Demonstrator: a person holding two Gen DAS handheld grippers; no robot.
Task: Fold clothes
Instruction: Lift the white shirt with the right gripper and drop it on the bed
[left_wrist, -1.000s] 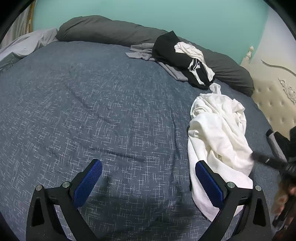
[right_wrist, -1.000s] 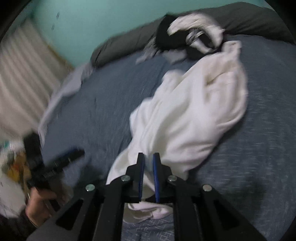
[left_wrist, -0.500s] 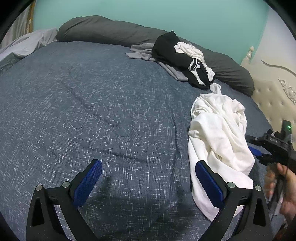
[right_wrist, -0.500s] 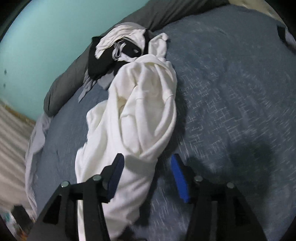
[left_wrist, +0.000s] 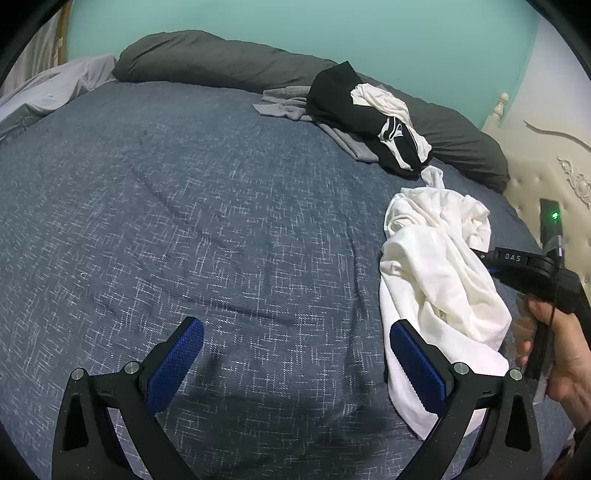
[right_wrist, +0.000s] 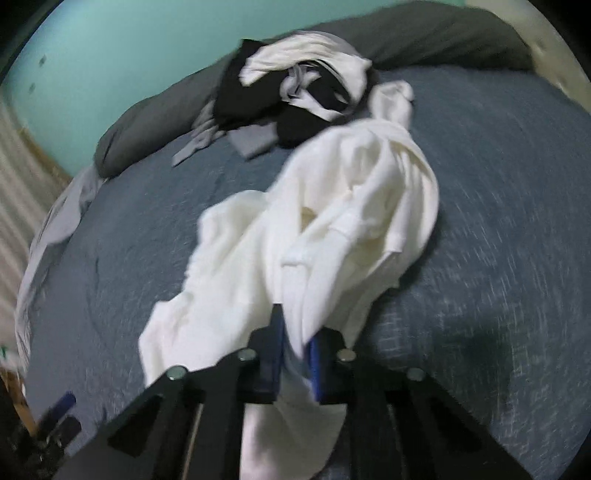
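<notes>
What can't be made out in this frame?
- Right wrist view: motion blur smears the white shirt and clothes pile.
- Right hand-held gripper: the shirt covers the pads' contact.
- Left wrist view: the shirt hides the right gripper's fingertips; the frame edge crops the hand.

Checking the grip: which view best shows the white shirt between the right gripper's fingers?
The right wrist view: the right gripper is shut on the white shirt, though blurred. The left wrist view shows the shirt sharply, but the grip is hidden.

Home bedroom: blue-covered bed (left_wrist: 221, 221), grey pillows (left_wrist: 207, 59), tufted headboard (left_wrist: 532, 192), teal wall (left_wrist: 295, 26).
</notes>
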